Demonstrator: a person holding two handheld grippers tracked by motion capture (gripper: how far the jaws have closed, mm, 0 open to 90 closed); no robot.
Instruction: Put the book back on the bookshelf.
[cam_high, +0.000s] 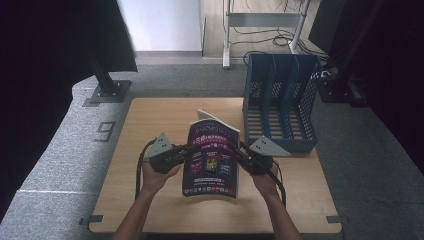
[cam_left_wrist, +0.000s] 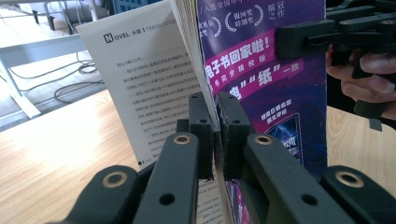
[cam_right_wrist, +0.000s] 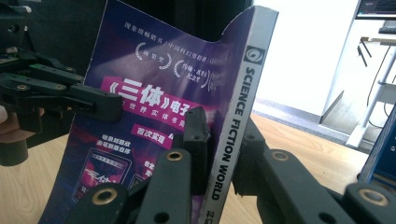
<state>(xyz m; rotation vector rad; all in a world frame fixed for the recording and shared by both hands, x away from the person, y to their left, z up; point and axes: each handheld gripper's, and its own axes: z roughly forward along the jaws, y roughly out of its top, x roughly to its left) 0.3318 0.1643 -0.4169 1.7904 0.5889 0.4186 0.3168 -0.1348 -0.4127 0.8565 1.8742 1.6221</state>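
Observation:
A magazine with a purple cover stands nearly upright above the wooden table, held between both grippers. My left gripper is shut on its left edge. In the left gripper view the jaws pinch the purple cover, while a white text page fans away to the left. My right gripper is shut on the right edge. In the right gripper view it clamps the grey spine, which reads SCIENCE FICTION WORLD, and the cover bows.
A blue file rack with three slots stands on the table's back right corner, just beyond the right gripper. Grey carpet surrounds the table. A black post on a base plate stands at the back left.

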